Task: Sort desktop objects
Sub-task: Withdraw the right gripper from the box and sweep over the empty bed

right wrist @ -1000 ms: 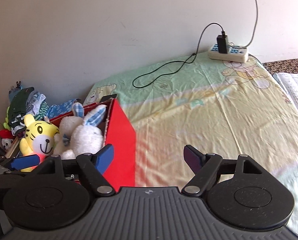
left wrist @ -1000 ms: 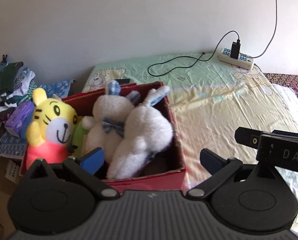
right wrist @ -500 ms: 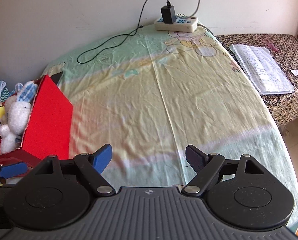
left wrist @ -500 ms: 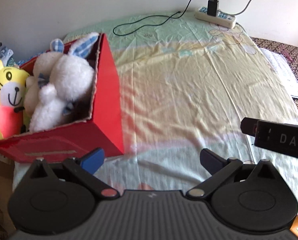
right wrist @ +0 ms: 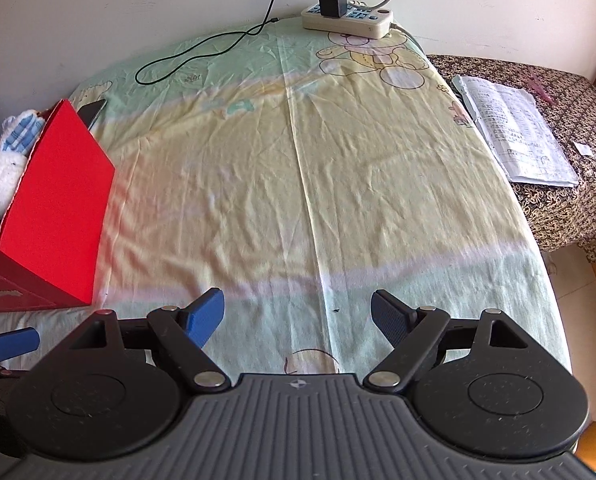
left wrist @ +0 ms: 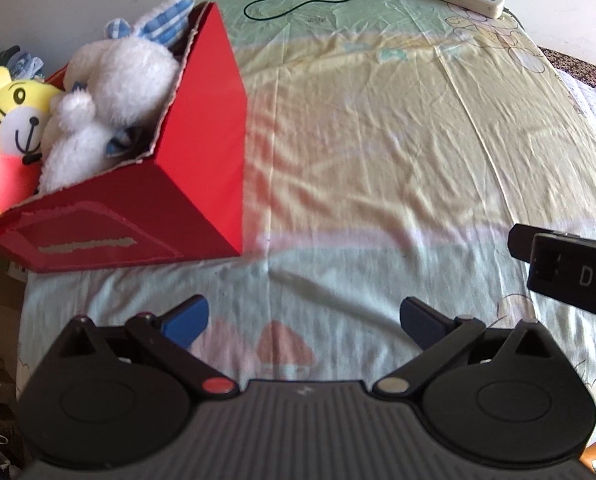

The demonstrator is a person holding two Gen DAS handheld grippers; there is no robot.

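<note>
Both grippers – left gripper (left wrist: 303, 318) and right gripper (right wrist: 298, 316) – hang over the sheet (right wrist: 298, 184) with fingers spread and holding nothing, while the stuffed rabbits (left wrist: 114, 92) and tiger (left wrist: 10, 120) sit in the red box (left wrist: 202, 168) at the left edge.

Both tongs share one build: a ribbed grey base at six o'clock, two black round discs, and black linkage arms ending in blue fingertips. The left tongs (left wrist: 302, 314) carry one red and one pale rivet; the right tongs (right wrist: 296, 312) carry silver ones.
</note>
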